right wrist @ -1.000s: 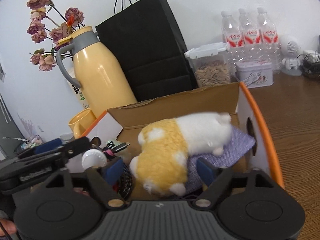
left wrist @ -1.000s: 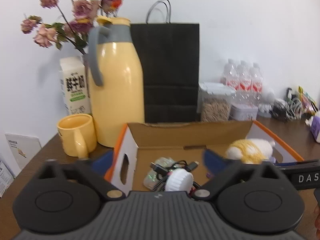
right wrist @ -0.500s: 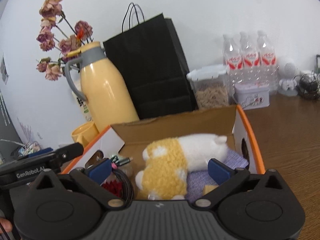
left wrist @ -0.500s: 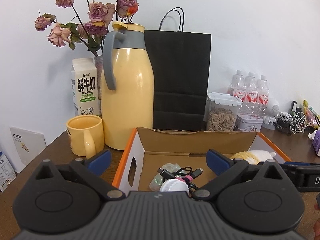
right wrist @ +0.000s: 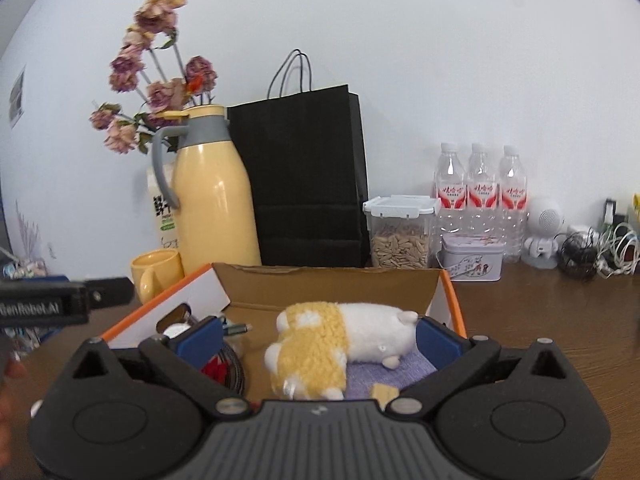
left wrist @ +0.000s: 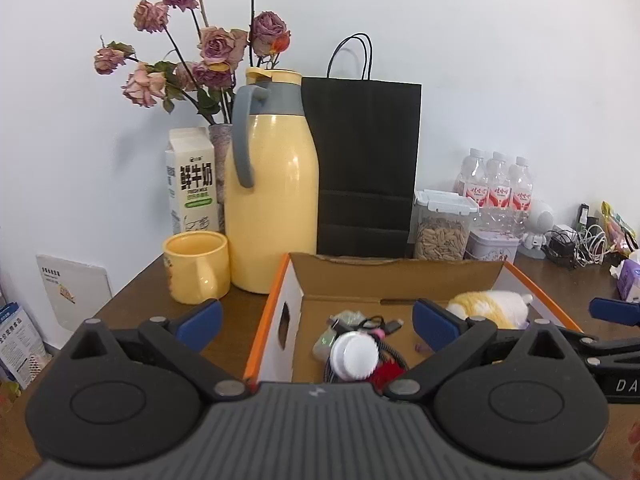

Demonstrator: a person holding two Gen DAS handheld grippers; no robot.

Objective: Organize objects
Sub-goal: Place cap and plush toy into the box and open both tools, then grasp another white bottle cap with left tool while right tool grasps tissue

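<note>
The right tool (right wrist: pixel 318 340), spread wide and empty, sits just short of the plush (right wrist: pixel 340 340), which lies crosswise ahead in the box (right wrist: pixel 328 282); the left tool (left wrist: pixel 316 320), also open and empty, is farther off.

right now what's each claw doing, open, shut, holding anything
left claw: open, holding nothing.
right claw: open, jaws just opened wider; the plush toy lies in the box, not gripped.

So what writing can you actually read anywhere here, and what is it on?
"鲜牛奶" over "FRESH MILK": milk carton.
"GenRobot.AI": left tool's side, seen from the right wrist.
"DA", cut off by the frame edge: right tool's side, seen from the left wrist.
Water bottles, tin, white card: print too small to read.
</note>
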